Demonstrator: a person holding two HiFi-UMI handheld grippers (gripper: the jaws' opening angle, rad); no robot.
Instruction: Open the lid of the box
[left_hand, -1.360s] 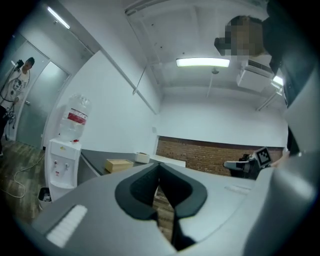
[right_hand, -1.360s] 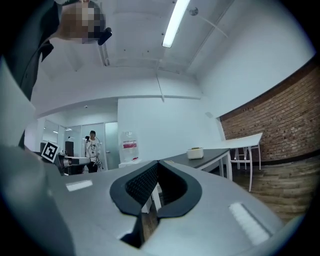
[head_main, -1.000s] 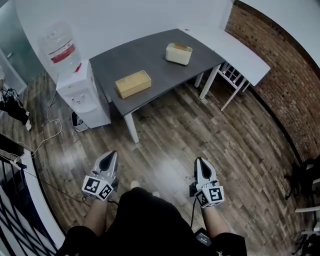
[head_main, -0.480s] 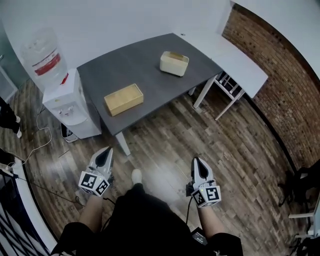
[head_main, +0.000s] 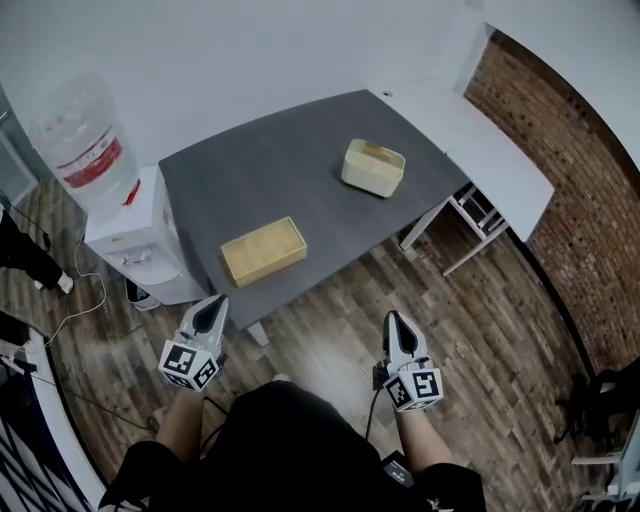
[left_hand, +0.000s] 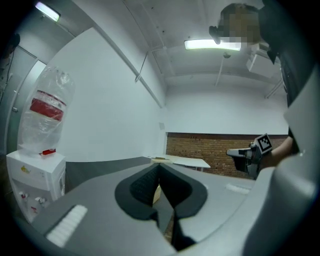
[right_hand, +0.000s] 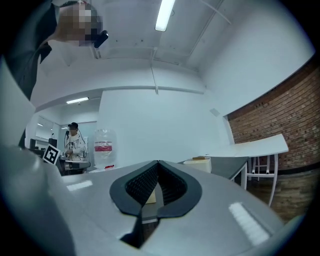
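Note:
Two boxes sit on the dark grey table (head_main: 270, 170). A flat tan box (head_main: 263, 251) lies near the table's front edge. A cream box (head_main: 373, 167) with a tan lid stands farther back to the right and also shows as a cream box (right_hand: 197, 163) in the right gripper view. My left gripper (head_main: 213, 308) and right gripper (head_main: 393, 320) hang over the wooden floor, short of the table, both shut with nothing in them. In the left gripper view the shut left gripper (left_hand: 160, 167) points at the table. The right gripper (right_hand: 158, 165) does the same.
A white water dispenser (head_main: 125, 240) with a bottle (head_main: 85, 145) stands left of the table. A white table (head_main: 490, 150) and a brick wall (head_main: 580, 200) are at the right. A person (right_hand: 75, 142) stands far off in the right gripper view.
The table and boxes have come nearer and lower in the head view, and the tan box now lies just ahead of my left gripper. Both grippers stay shut.

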